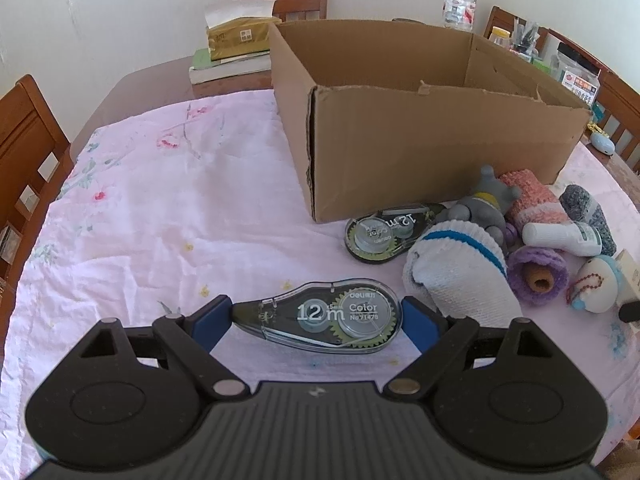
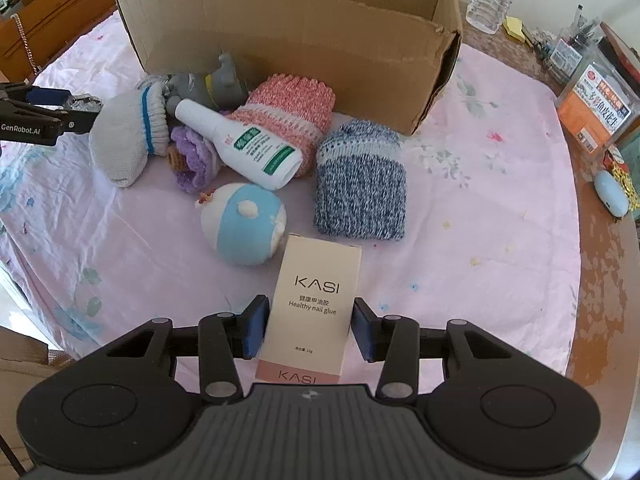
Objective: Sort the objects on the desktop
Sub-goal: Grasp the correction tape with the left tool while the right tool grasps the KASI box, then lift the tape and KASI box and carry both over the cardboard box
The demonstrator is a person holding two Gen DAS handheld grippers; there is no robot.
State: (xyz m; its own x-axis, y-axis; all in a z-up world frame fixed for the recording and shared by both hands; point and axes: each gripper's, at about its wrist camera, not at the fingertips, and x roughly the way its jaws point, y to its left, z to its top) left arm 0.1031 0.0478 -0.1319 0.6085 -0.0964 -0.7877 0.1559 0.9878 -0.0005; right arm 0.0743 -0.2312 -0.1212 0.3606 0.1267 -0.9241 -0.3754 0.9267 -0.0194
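Note:
In the left wrist view my left gripper is shut lengthwise on a clear correction tape, one blue pad at each end. A second correction tape lies by the open cardboard box. The right wrist view shows my right gripper shut on a cream KASI nail glue box, pads against its two sides. Beyond it lie a blue-and-white ball, a white bottle, a white sock, a pink knit roll, a blue knit roll and a grey toy.
A pink floral cloth covers the wooden table. Behind the cardboard box stand a water bottle and a tissue box on books. Jars and a pale blue case sit at the right edge. Wooden chairs ring the table.

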